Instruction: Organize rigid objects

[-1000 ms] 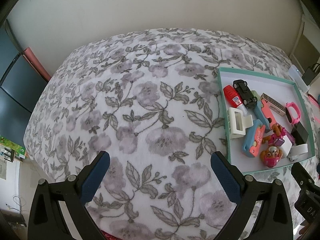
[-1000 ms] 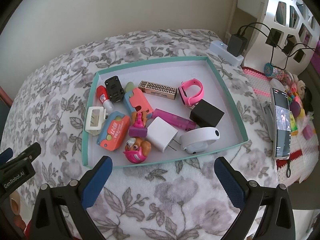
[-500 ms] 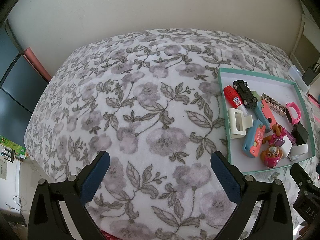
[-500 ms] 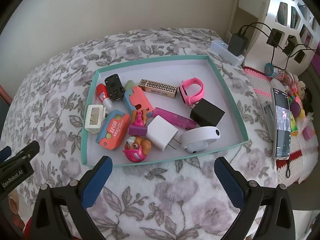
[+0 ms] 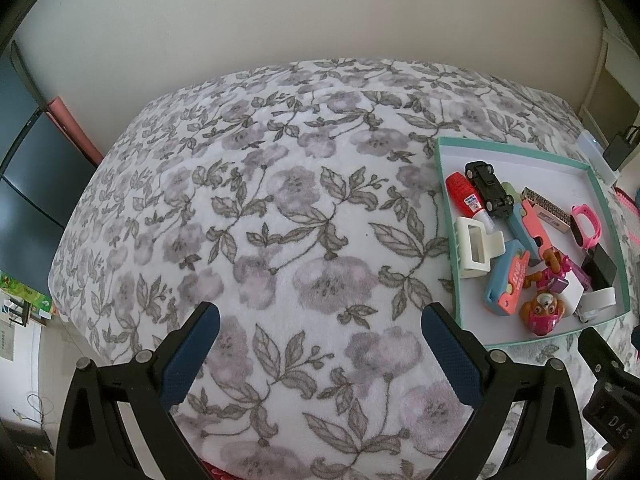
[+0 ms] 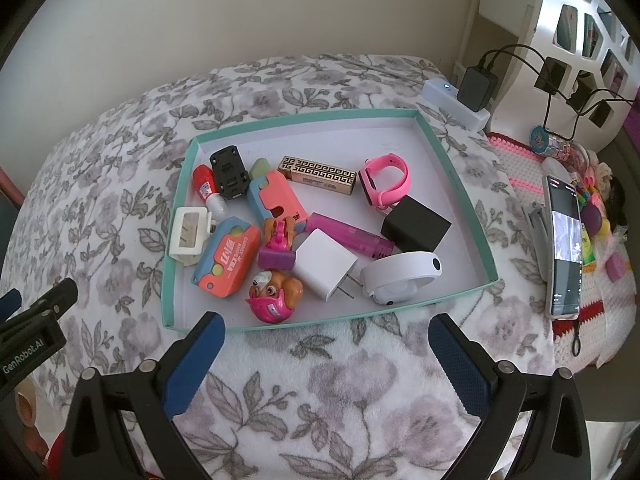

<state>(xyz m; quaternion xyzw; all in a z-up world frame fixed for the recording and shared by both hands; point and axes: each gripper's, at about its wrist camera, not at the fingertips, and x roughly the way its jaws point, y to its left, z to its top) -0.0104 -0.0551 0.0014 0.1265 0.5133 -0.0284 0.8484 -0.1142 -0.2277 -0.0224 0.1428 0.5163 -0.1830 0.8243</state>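
Note:
A teal-rimmed shallow box (image 6: 456,184) lies on a floral blanket (image 5: 280,220) and holds several small items: a pup figurine (image 6: 274,296), a white charger (image 6: 326,264), a black cube (image 6: 416,226), a pink watch (image 6: 386,180), a magenta tube (image 6: 348,236), a gold patterned bar (image 6: 318,174), a black toy car (image 6: 229,172). My right gripper (image 6: 326,328) is open and empty just in front of the box's near rim. My left gripper (image 5: 320,316) is open and empty over bare blanket, left of the box (image 5: 452,240).
A phone (image 6: 564,248) on a stand, a crocheted mat with small toys, and a white power strip (image 6: 456,104) with chargers lie right of the box. A dark panel (image 5: 28,168) stands at the blanket's left edge.
Both grippers have drifted slightly; the box sits a touch lower in the right wrist view. Nothing was taken hold of or let go.

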